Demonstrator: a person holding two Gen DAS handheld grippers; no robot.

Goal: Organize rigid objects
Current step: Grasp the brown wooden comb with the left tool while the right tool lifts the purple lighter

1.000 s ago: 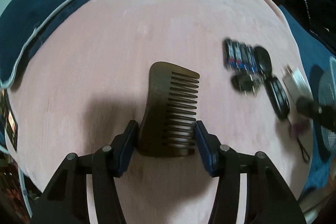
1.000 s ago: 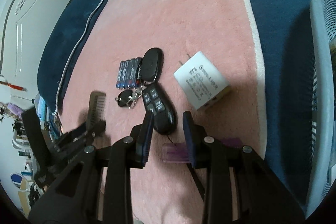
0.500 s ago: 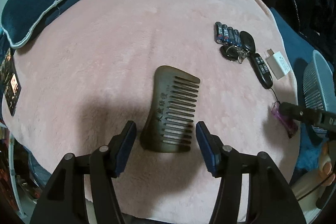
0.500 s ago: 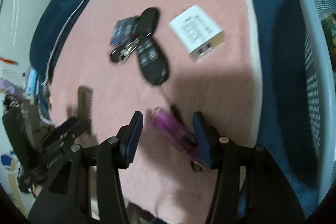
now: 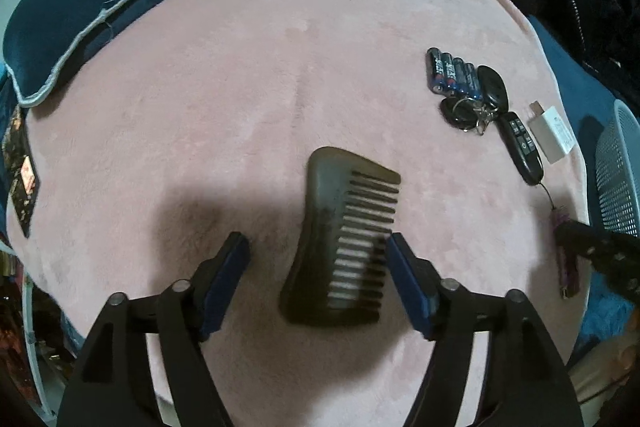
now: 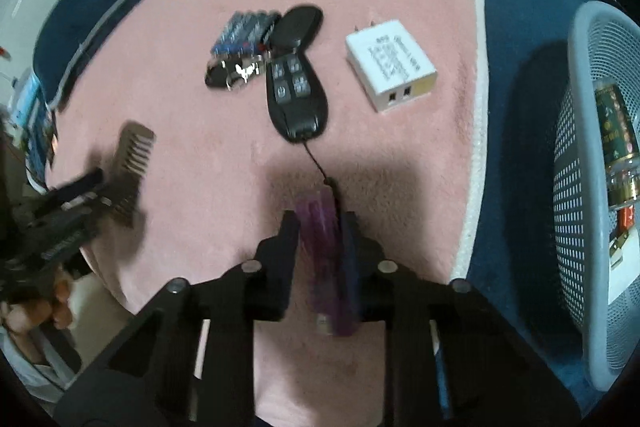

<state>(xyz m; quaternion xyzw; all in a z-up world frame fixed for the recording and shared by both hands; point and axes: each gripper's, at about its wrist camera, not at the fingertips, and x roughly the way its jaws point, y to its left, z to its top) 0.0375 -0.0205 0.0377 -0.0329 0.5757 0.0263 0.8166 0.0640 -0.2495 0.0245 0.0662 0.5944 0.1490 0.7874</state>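
The left gripper (image 5: 318, 267) is held low with its jaws spread wide, a comb (image 5: 343, 237) lying untouched between the fingers. The right gripper (image 6: 320, 239) is clamped on a purple lighter (image 6: 326, 259), both pads pressed against its sides.

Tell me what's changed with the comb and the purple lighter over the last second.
The left hand-held gripper let go of the comb and now stands open around it. The right hand-held gripper moved off the key fob onto the purple lighter and closed on it. Batteries, keys and charger stayed put.
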